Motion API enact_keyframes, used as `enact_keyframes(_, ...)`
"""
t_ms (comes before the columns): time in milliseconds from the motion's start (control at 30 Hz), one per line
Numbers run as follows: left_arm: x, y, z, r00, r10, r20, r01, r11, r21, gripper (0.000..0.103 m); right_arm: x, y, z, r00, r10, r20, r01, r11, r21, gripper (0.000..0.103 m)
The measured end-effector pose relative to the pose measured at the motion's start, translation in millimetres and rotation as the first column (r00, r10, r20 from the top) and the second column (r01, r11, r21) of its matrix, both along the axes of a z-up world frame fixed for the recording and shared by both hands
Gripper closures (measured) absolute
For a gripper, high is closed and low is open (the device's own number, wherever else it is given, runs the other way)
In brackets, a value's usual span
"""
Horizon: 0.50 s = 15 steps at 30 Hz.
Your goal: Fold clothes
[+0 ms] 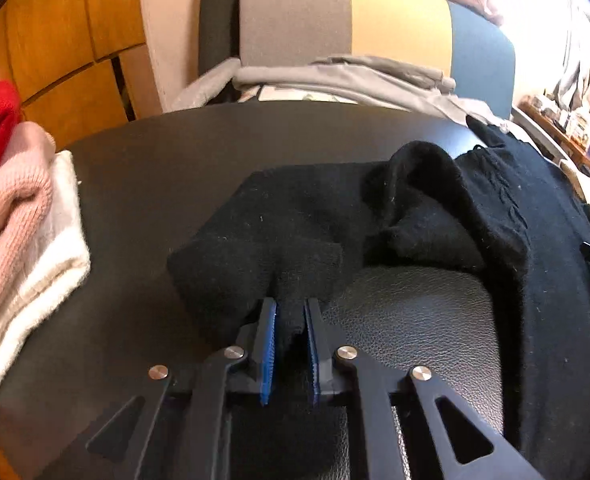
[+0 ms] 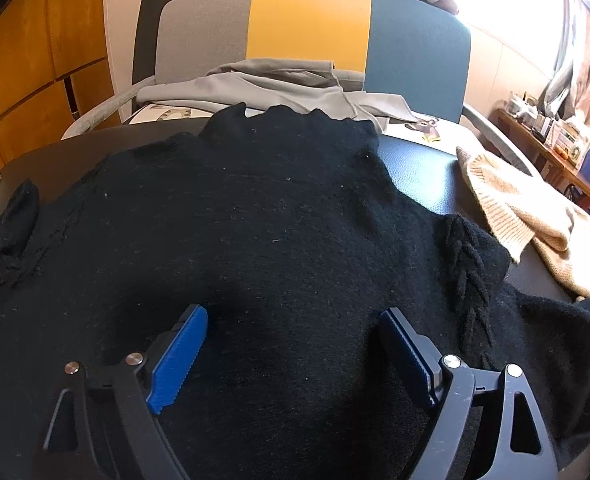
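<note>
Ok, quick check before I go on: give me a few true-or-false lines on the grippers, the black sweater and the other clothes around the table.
1. The left gripper pinches a fold of the black sweater. True.
2. The right gripper is clamped shut. False: its jaws stand wide apart over the sweater.
3. Folded pink and white knitwear lies at the table's left edge. True.
4. The chair behind the table is bare. False: grey clothing lies on it.

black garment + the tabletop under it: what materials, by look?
Black sweater: knit, probably wool or acrylic; fuzzy, lint-flecked, with a cable pattern. Tabletop: black leather or faux leather by its pebbled grain and slight sheen; which one is unclear.
</note>
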State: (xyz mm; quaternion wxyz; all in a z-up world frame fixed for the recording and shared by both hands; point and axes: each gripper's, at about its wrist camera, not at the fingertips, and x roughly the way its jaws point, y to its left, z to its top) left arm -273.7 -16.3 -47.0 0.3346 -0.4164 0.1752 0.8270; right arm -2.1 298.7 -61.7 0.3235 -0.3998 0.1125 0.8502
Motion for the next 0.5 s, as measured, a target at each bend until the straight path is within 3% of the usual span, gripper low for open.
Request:
enact_keyframes(100,-9,-2,33,0.998,-0.035,-0.057,0.035,0.999,-0.01,0.091,0,0,0,1.0,-0.001,0.002,0.001,1.0,0.003,0.015)
enact_keyframes(333,-66,-60,141,0.988,0.093,-0.125,-0.077,0.988,0.131,0.091,0,-1,1,1.0,-0.004,0.006,0.004,1.0,0.01,0.014)
enact_keyframes(500,-80,-98,152,0.985,0.148,-0.084,-0.136,0.982,0.135,0.091,0,-1,1,1.0,-0.006,0.007,0.006,1.0,0.01,0.013)
